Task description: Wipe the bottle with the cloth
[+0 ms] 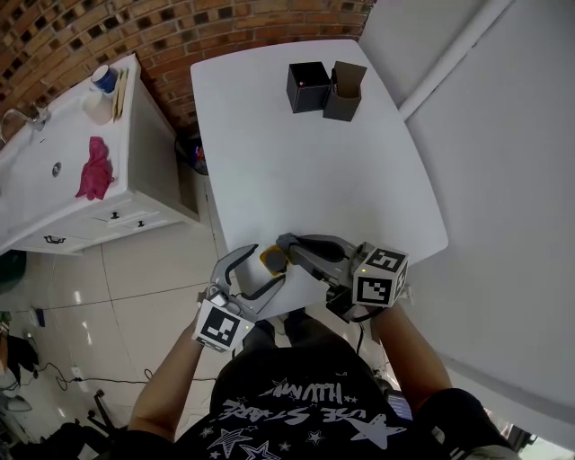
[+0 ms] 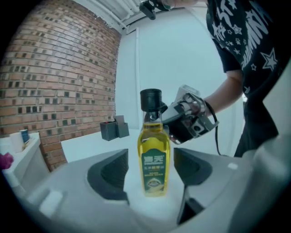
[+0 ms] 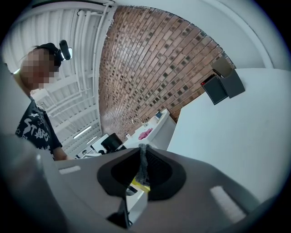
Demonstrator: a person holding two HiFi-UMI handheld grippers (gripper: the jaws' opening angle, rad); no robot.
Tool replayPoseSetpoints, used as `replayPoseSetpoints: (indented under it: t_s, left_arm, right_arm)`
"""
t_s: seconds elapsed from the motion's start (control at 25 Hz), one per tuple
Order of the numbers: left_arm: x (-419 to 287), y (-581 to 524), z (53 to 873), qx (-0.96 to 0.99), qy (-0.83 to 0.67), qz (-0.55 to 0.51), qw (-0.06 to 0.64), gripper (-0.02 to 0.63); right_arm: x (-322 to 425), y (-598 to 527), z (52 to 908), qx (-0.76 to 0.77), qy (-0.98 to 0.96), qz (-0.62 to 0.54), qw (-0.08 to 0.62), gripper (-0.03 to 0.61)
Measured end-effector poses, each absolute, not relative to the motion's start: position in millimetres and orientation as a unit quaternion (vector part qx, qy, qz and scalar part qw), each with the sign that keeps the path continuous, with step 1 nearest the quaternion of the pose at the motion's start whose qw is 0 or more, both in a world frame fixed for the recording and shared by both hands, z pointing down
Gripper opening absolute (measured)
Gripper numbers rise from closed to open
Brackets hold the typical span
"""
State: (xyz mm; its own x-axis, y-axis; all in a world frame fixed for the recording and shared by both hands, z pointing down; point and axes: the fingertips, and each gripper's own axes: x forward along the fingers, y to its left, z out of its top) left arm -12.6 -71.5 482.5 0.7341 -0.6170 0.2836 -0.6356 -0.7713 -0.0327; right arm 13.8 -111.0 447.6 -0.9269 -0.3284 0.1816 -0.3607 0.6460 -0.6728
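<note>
Bottle (image 2: 153, 159): it stands upright on the white worktop (image 1: 296, 171), close to the near edge, directly in front of the person. It holds yellow liquid and has a black cap and a green label.
Left hand-held gripper (image 1: 266, 268): its jaws are spread, one on each side of the bottle. In the left gripper view we see a gap between each pad and the glass, so the left hand-held gripper does not press on the bottle.
Right hand-held gripper (image 1: 289, 244): its jaws are pressed together and pinch a thin fold of grey cloth (image 3: 142, 161). Seen from the left gripper view, the right hand-held gripper is behind the bottle, at the height of the neck and the cap.
Cloth: only a narrow strip of the grey cloth shows between the pads, standing up from them. A bit of yellow shows just under it. We cannot tell if the cloth touches the bottle.
Far end of worktop: two black boxes (image 1: 308, 87) stand side by side, close together, well apart from the bottle.
Left of worktop: a white sink cabinet (image 1: 144, 171) with drawers stands by the brick wall (image 1: 180, 27). A pink rag (image 1: 94, 171) lies on its top, near the sink.
Person: we see both forearms and a black shirt (image 1: 287, 418) with white stars.
</note>
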Motion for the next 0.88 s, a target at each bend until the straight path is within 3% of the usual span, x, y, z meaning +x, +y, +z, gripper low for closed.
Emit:
replayPoseSetpoints:
  t_s: [0.52,0.88]
  left_arm:
    - [-38,-53,491,0.900,-0.406,0.122,0.097,0.307]
    - [-50,-48,490,0.883,-0.443,0.106,0.114,0.290]
  right_arm:
    - [12,-113,506,0.192,-0.883,0.427,0.040,0.040]
    - [6,-113,534,0.190,-0.885,0.415,0.090,0.040]
